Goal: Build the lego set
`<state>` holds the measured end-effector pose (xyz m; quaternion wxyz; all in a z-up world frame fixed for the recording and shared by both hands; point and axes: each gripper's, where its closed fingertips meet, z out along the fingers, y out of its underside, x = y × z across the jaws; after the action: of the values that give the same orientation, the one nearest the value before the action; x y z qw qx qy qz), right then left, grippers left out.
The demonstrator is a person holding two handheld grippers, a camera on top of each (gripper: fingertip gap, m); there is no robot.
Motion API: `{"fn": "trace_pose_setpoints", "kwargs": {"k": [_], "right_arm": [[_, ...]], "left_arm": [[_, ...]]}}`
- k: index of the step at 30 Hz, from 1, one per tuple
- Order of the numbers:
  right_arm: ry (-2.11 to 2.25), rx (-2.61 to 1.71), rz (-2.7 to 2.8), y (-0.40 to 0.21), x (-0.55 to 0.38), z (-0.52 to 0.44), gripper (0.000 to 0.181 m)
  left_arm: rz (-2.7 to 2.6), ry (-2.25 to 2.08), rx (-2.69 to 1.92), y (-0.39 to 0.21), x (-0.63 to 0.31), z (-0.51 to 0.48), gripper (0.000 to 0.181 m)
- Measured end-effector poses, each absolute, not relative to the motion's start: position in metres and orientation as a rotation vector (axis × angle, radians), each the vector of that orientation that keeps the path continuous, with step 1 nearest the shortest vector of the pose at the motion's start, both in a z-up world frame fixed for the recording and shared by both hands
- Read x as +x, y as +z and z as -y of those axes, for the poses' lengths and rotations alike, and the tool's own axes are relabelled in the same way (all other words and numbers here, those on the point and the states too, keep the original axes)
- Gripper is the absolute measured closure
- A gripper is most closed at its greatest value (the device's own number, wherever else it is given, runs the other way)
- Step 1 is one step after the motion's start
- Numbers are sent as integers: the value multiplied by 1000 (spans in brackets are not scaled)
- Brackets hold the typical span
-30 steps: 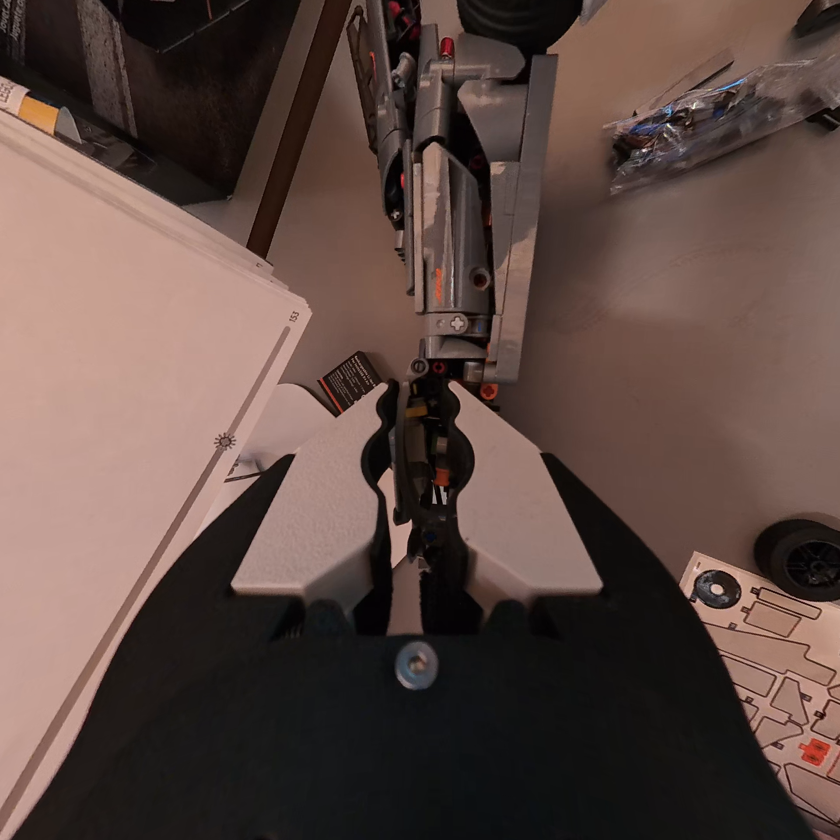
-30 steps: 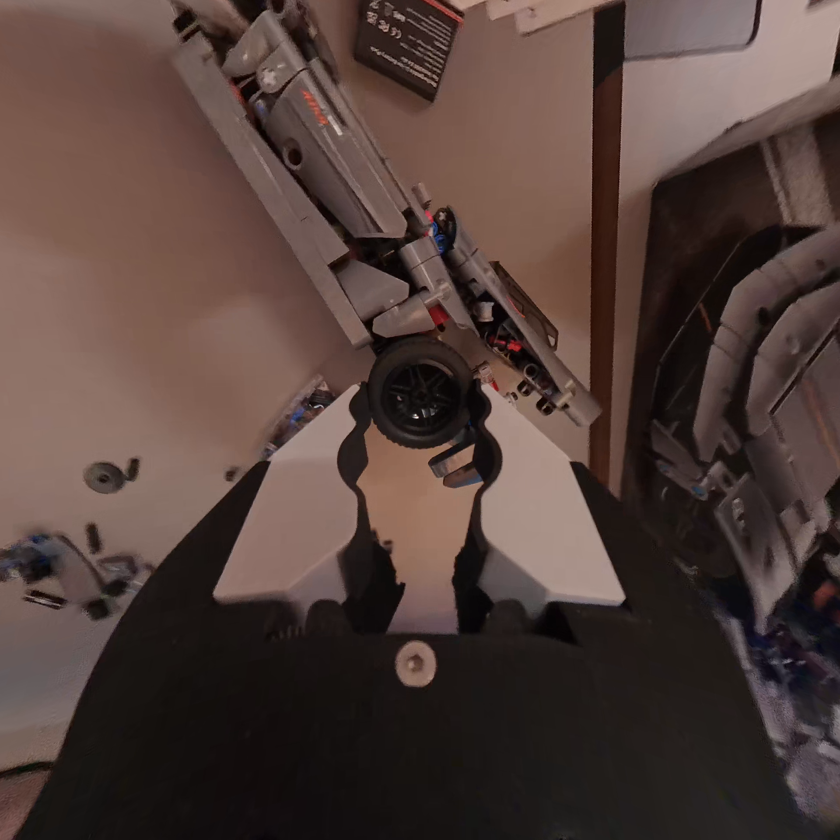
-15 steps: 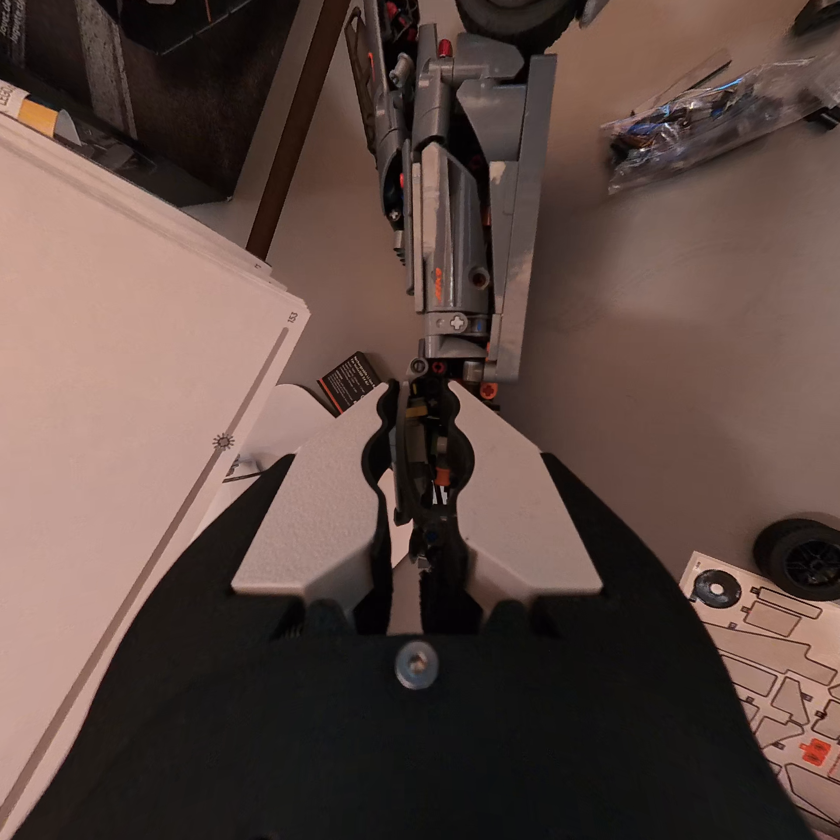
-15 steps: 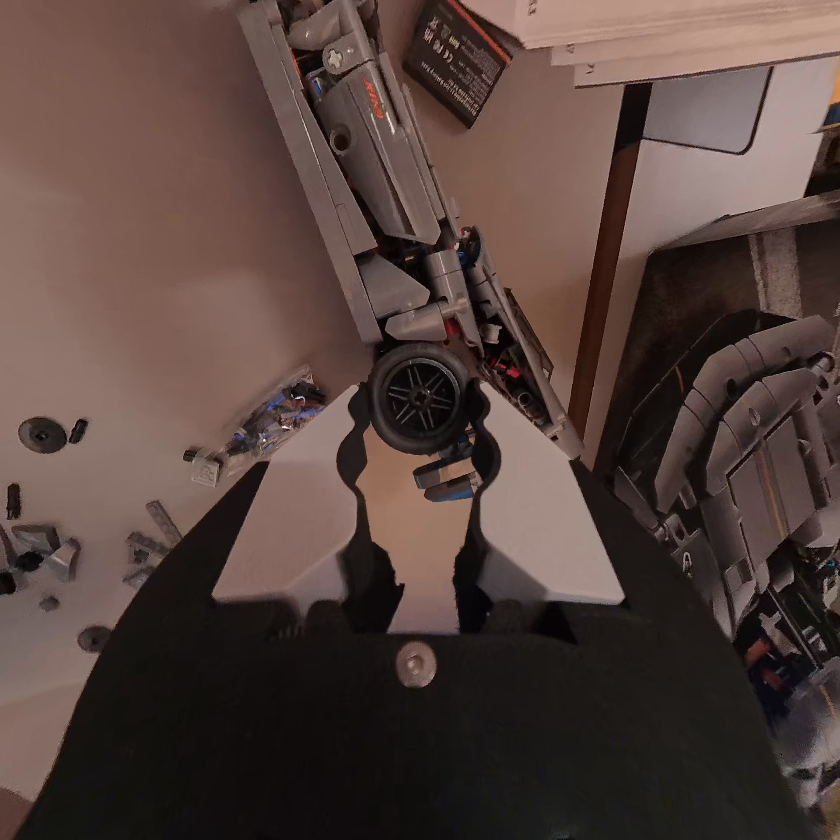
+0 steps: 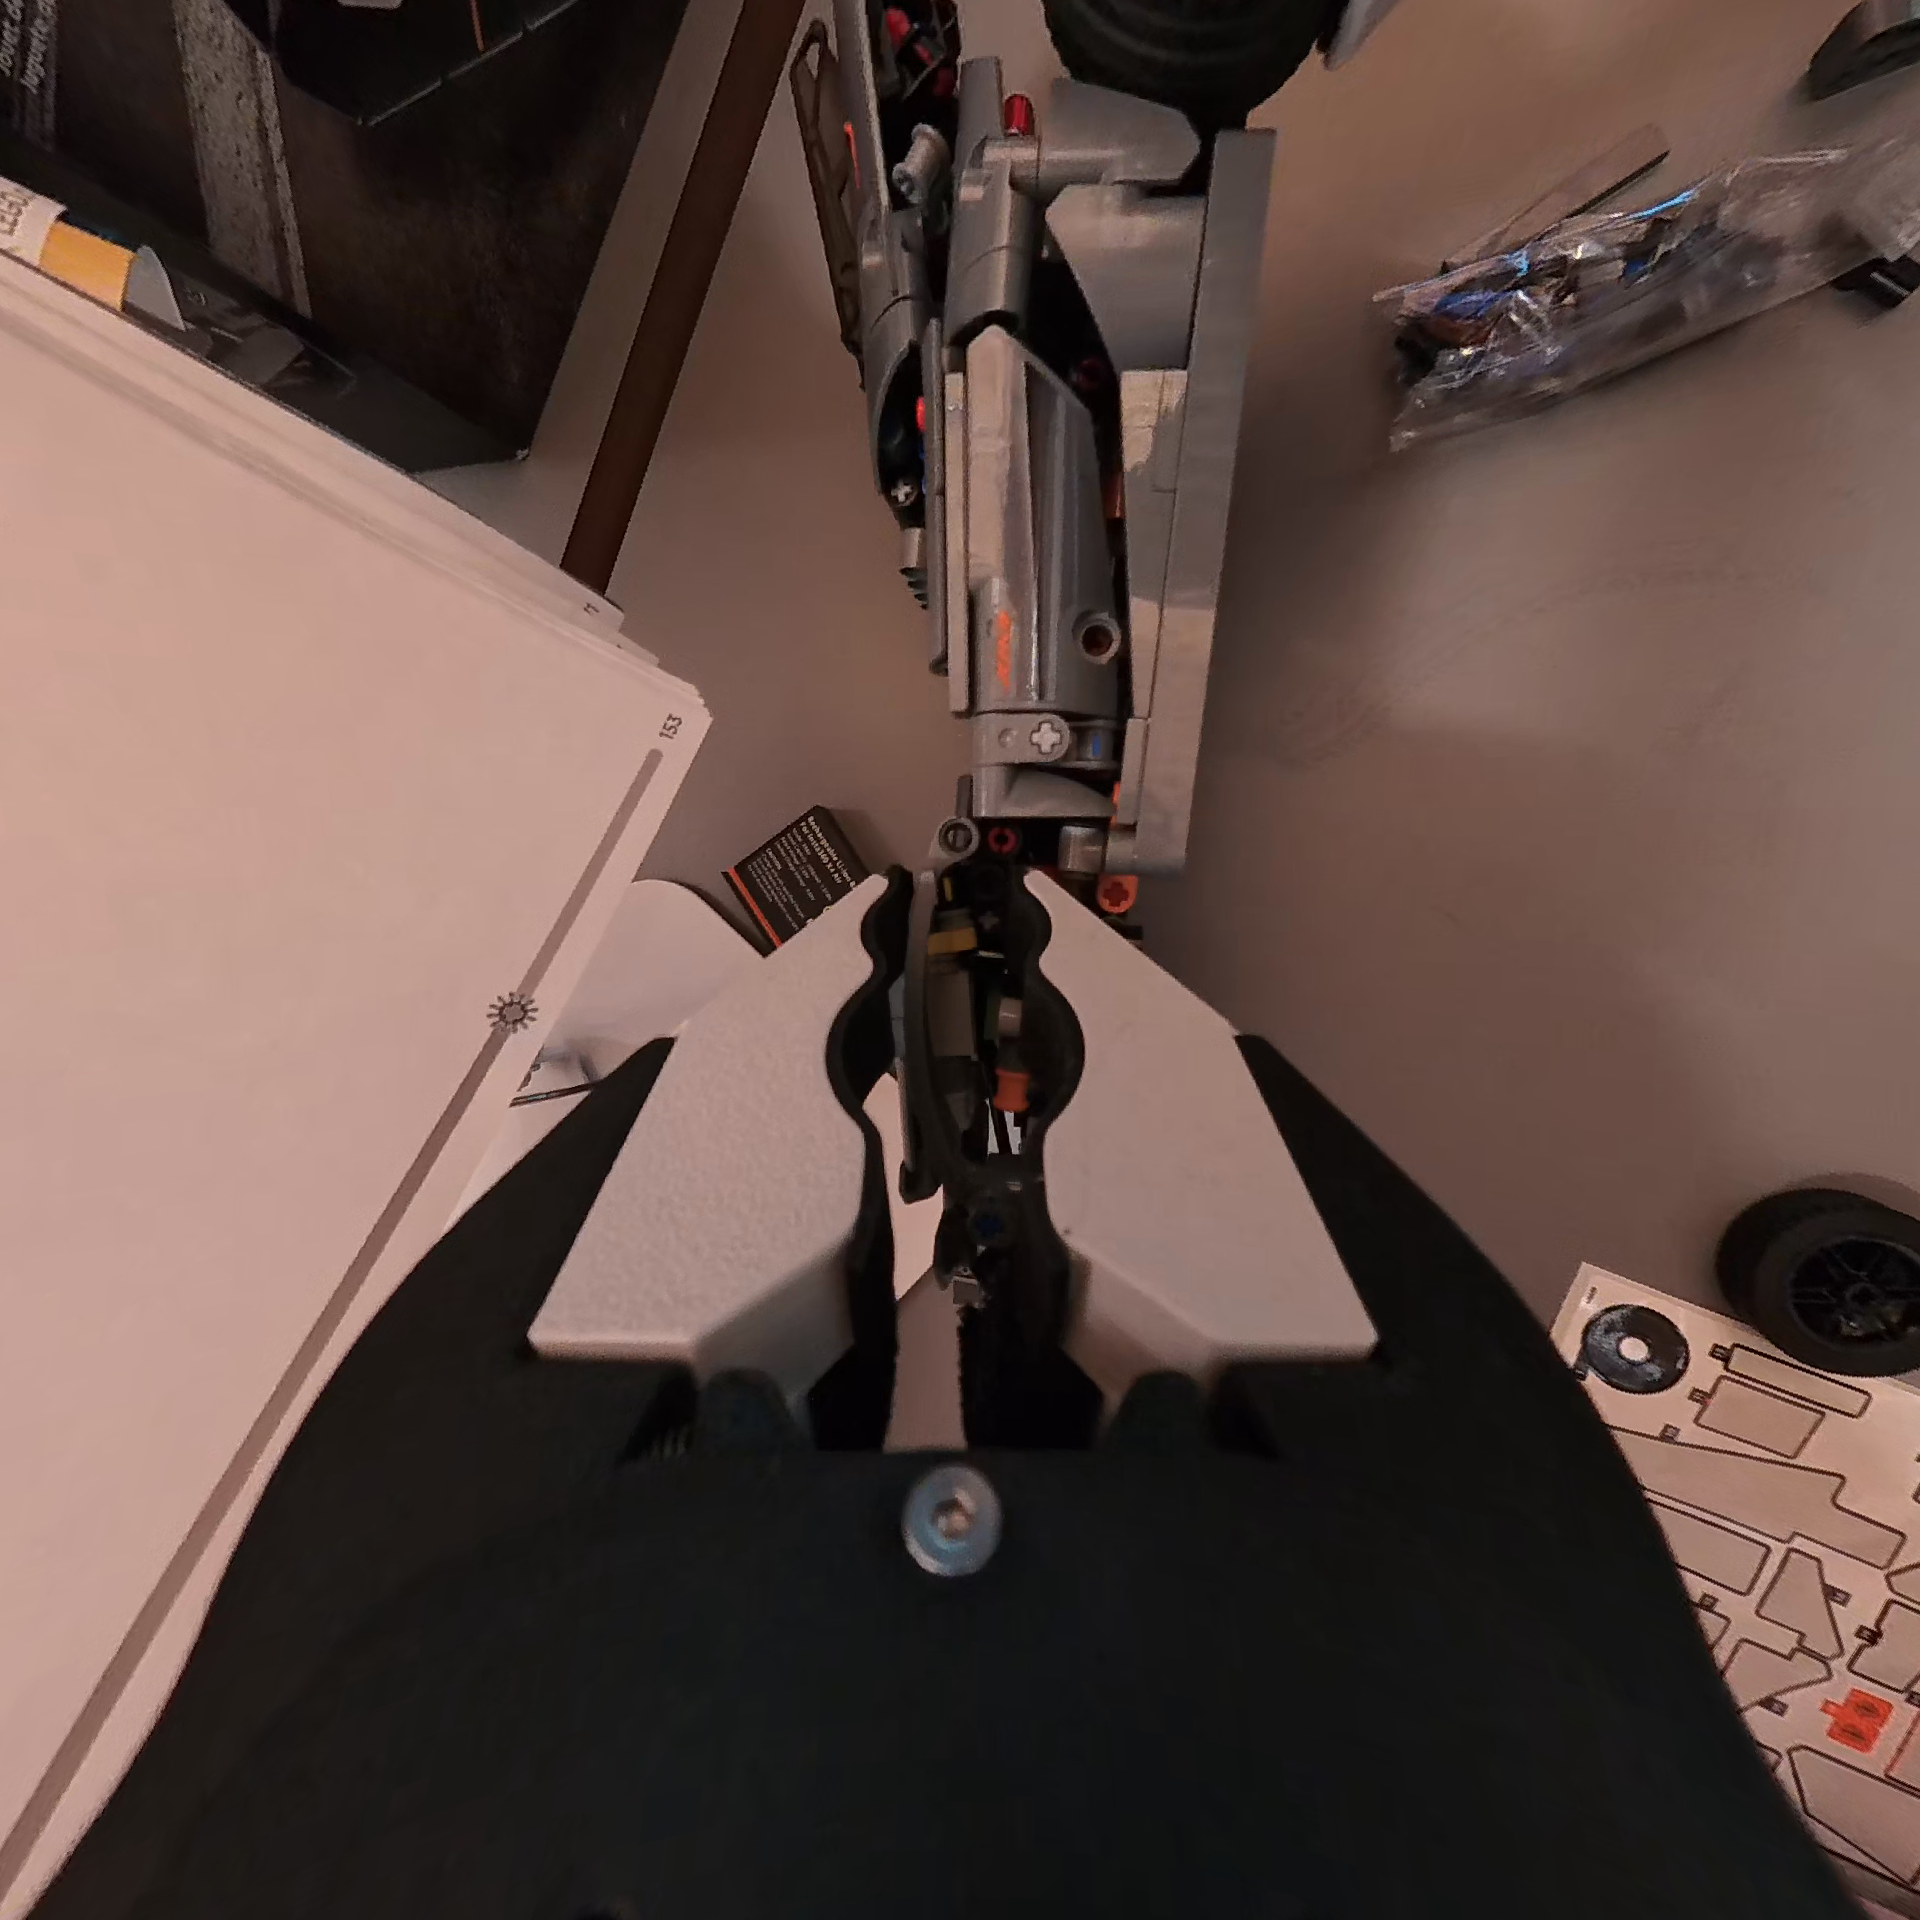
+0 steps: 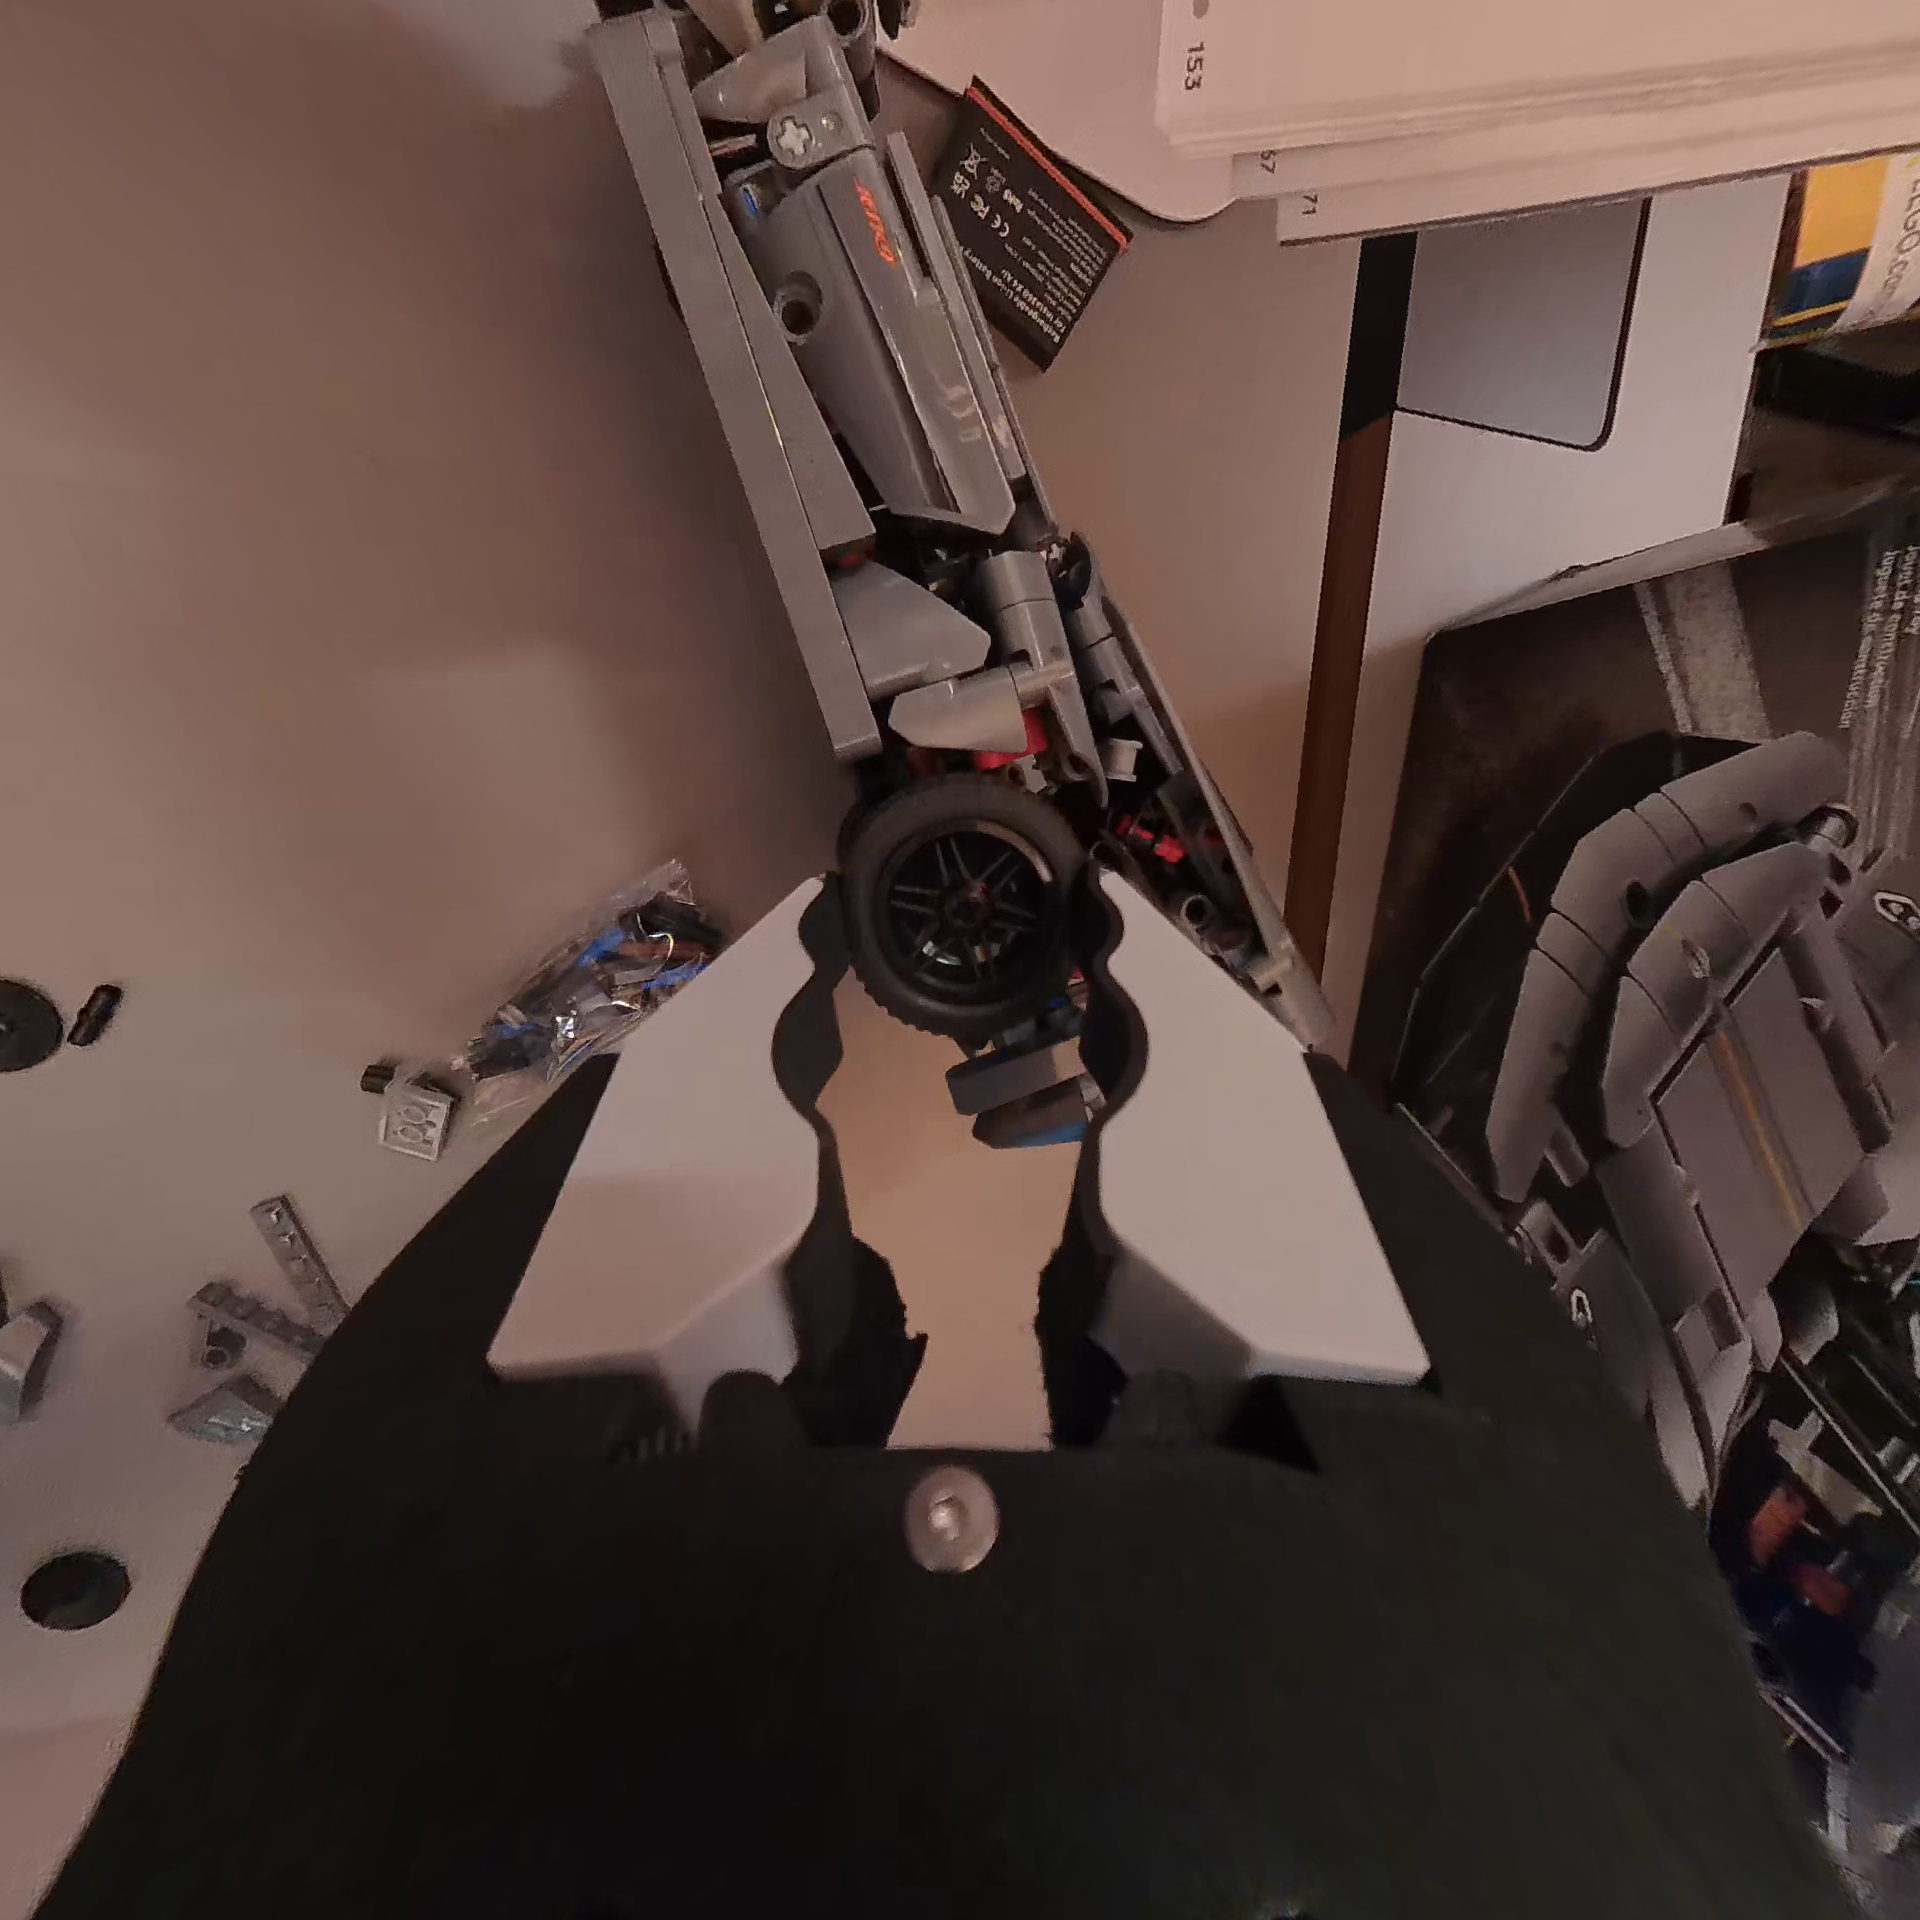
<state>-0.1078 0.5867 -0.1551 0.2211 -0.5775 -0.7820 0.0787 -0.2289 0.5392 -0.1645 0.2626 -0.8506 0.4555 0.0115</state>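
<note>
Against the frames of a second ago, the left wrist view is all but unchanged, while the right wrist view has shifted: the car [image 6: 894, 436] now runs more steeply up its frame, the booklet [image 6: 1507, 73] corner shows at top right, and more loose parts [image 6: 260, 1340] appear at lower left. The wheel [image 6: 961, 914] sits between the right fingers as it did then. The car is a long grey model lying on the table [image 5: 1507, 831]; in the left view its long axis runs straight away from the camera, the near end in the left gripper [image 5: 956, 997] and the far end, with the wheel [image 5: 1184, 42], at the top edge. In the right view it slants from upper left down to the wheel at the fingertips. The left gripper is closed narrowly on the car's near end, dark inner parts pinched between its fingers [image 5: 748, 1122]. The right gripper [image 6: 961, 935] stands wider, its fingers [image 6: 1226, 1122] touching the tyre on both sides, so it grips the wheel at the car's end. A bag [image 5: 1662, 270] of parts lies to the car's right, a spare wheel [image 5: 1829, 1288] and sticker sheet [image 5: 1787, 1538] lie near the left gripper, and the box [image 6: 1683, 1039] is beyond the table's edge.
</note>
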Motion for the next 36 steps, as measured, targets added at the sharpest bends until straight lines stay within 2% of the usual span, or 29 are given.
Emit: {"fn": "trace_pose_setpoints", "kwargs": {"k": [13,28,36], "right_arm": [[132,-1637,2182,-157,-105,-591,135],[-513,-1251,2480,-155,-104,-597,135],[-663,-1165,2616,-156,-104,-598,136]], "left_arm": [[-1231,25,-2301,-165,-229,-539,165],[-1230,35,-2302,-165,-230,-540,165],[-1230,34,-2302,-165,-230,-540,165]]}}
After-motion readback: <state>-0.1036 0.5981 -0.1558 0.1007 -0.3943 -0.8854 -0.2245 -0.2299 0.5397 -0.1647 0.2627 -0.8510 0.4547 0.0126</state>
